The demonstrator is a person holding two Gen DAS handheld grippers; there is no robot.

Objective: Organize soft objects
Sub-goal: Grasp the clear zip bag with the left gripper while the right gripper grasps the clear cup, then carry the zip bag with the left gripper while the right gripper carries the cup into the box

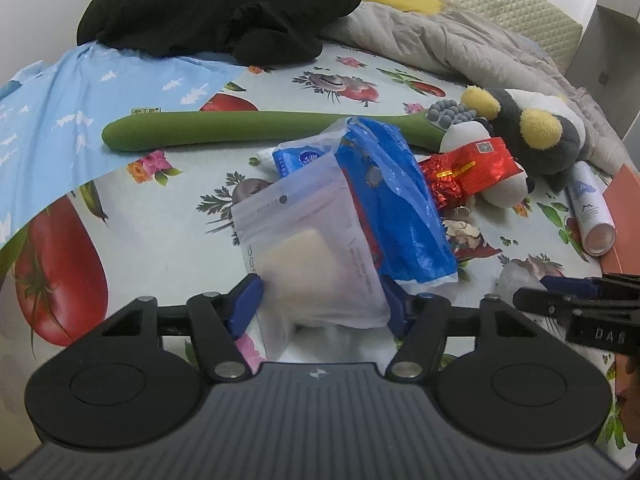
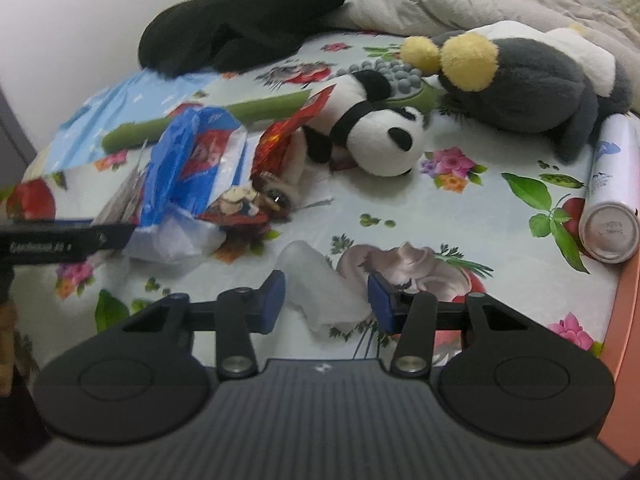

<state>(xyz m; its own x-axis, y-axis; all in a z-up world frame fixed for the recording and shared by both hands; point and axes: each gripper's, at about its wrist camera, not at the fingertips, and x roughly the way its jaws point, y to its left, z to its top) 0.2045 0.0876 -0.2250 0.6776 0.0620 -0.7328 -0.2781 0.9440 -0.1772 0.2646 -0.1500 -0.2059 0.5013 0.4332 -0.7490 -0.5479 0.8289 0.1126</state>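
Observation:
My left gripper (image 1: 322, 300) is open, its jaws either side of a frosted zip pouch (image 1: 308, 252) that leans on a blue plastic bag (image 1: 394, 200); contact is unclear. A red foil packet (image 1: 468, 168) lies beside them. My right gripper (image 2: 326, 300) is open around a white crumpled tissue (image 2: 316, 284) on the bed. A panda plush (image 2: 380, 128) and a grey plush with yellow pompoms (image 2: 520, 76) lie ahead. The blue bag also shows in the right wrist view (image 2: 180, 164).
A green long-handled massager (image 1: 240, 130) lies across the patterned sheet (image 1: 168, 240). A white spray can (image 2: 612, 200) lies at the right by an orange edge (image 2: 624, 320). Black clothing (image 1: 224, 8) and a grey quilt (image 1: 460, 40) sit at the back. A blue cloud-print sheet (image 1: 80, 120) lies at the left.

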